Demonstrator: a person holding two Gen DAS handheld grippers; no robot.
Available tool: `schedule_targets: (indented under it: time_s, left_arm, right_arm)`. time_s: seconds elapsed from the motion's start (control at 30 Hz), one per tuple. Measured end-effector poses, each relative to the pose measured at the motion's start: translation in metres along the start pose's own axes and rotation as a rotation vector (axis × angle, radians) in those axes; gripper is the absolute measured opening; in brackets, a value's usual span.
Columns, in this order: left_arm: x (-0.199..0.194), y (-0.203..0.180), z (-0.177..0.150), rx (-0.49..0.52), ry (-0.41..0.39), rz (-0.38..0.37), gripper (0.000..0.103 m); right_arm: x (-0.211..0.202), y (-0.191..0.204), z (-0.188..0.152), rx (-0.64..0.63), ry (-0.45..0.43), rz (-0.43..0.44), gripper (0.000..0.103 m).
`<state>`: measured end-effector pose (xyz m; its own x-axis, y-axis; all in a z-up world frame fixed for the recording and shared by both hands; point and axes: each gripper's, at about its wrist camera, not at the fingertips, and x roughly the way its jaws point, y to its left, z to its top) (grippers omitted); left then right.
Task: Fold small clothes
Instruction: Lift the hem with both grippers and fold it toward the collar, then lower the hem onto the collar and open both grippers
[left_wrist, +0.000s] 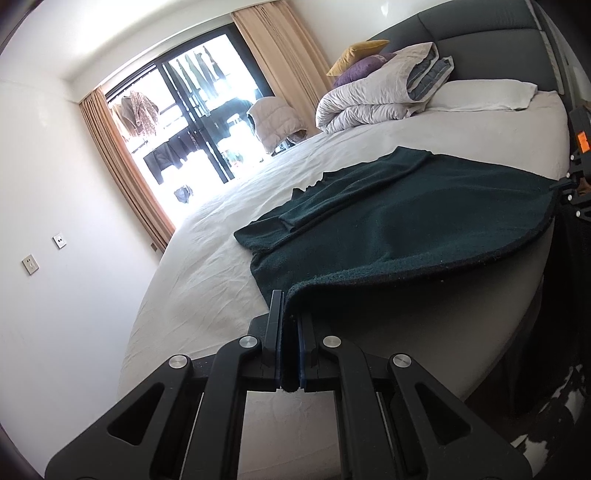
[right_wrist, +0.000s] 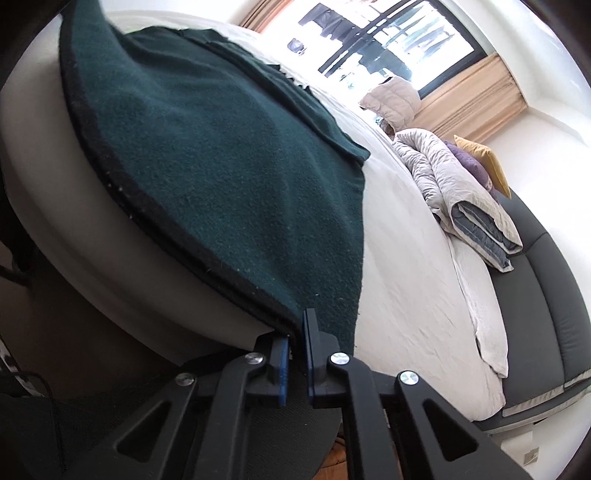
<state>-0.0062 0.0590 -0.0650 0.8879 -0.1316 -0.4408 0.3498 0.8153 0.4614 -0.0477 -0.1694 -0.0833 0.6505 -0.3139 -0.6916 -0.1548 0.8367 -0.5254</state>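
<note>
A dark green knit garment (left_wrist: 406, 229) with a black hem lies spread over the near edge of the bed. My left gripper (left_wrist: 290, 306) is shut on one hem corner, and the cloth folds up between its fingers. In the right wrist view the same garment (right_wrist: 221, 147) stretches away across the mattress. There, my right gripper (right_wrist: 295, 328) is shut on the other hem corner, which runs in between its blue pads (right_wrist: 283, 354). The hem hangs taut between the two corners, just off the bed's side.
The bed's white sheet (left_wrist: 229, 280) stretches beyond the garment. A rolled pale duvet (left_wrist: 373, 96), a yellow and a purple cushion and a white pillow (left_wrist: 487, 94) lie by the dark headboard (left_wrist: 480, 37). A curtained window (left_wrist: 192, 122) stands behind, with a white wall on the left.
</note>
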Motion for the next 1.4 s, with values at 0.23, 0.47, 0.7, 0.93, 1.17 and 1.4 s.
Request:
schedule_targets:
  time_s: [0.23,0.47,0.7,0.93,1.17,1.4]
  left_arm:
    - [-0.004,0.007,-0.009,-0.013,0.013,0.015,0.005]
    - [-0.009,0.016,-0.001,-0.057,-0.005,0.03,0.005]
    - [-0.005,0.042,0.012,-0.171,-0.003,0.021,0.005]
    - [0.002,0.069,0.044,-0.224,-0.041,0.036,0.005]
    - [0.017,0.082,0.073,-0.17,-0.048,0.053,0.005]
    - [0.057,0.101,0.096,-0.169,0.0,0.018,0.005]
  right_arm:
    - [-0.005,-0.018,0.007,0.05,-0.05,-0.033,0.004]
    - [-0.015,-0.037,0.028,0.096,-0.113,-0.063,0.004]
    - [-0.018,-0.061,0.062,0.116,-0.198,-0.096,0.004]
    - [-0.014,-0.086,0.111,0.104,-0.285,-0.149,0.004]
    - [-0.002,-0.124,0.144,0.159,-0.305,-0.188,0.004]
    - [0.042,-0.134,0.181,0.123,-0.272,-0.135,0.004]
